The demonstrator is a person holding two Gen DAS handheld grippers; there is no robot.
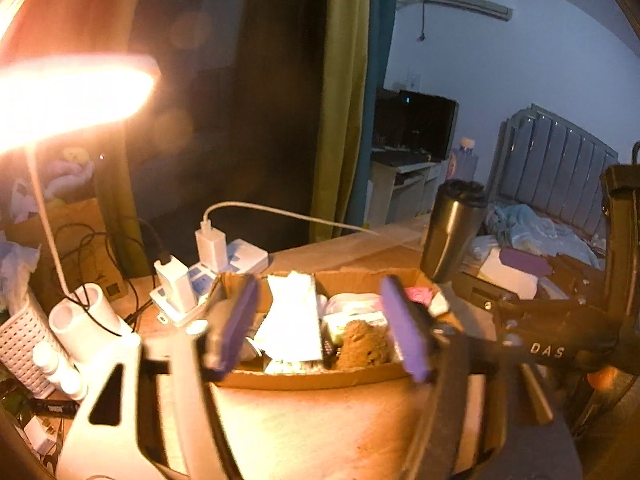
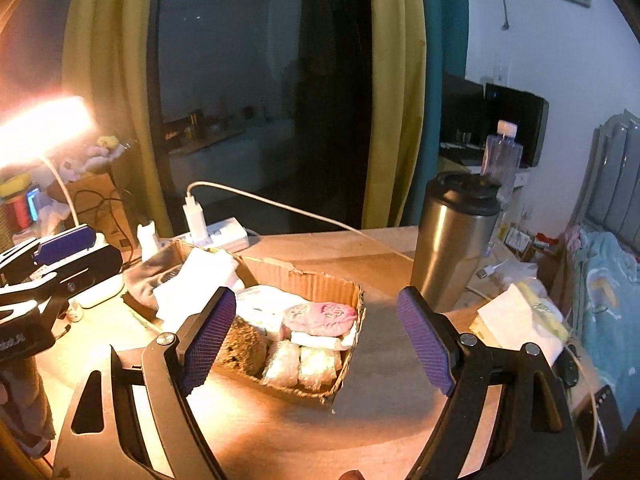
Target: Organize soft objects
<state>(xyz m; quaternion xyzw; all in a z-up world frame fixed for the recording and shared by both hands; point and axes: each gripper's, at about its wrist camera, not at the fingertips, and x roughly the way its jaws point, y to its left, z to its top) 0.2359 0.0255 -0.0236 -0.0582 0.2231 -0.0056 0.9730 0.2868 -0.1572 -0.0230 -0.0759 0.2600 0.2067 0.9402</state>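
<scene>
Right wrist view: cardboard tray [image 2: 316,278] on the desk [image 2: 384,252], taken as landmark. Contents, packed side by side, presumably so soft items stay together: white folded cloth [image 2: 200,276] at its far left end, brown spongy lump [image 2: 244,344] near its front wall, pink patterned pad [image 2: 320,318] toward its right end, two clear wrapped packets [image 2: 300,364] at its front right corner.

Right gripper [image 2: 320,340]: jaws apart, nothing between them, poised above the tray's near edge, pointing down toward it.

Left gripper [image 1: 320,324]: jaws apart and empty in the left wrist view, likewise aimed over the tray; motion blur softens its pads, so contact with any item is probably absent but not certain.

Steel tumbler [image 2: 452,240]: upright, right of the tray, apart from it.

Power strip [image 2: 220,234] with white charger [image 2: 194,216]: just behind the tray's far left corner.

Desk lamp [image 1: 72,96]: lit, left of and above the tray, flaring both views.

Judgement: soft objects appear gathered in the tray; both grippers look released.
</scene>
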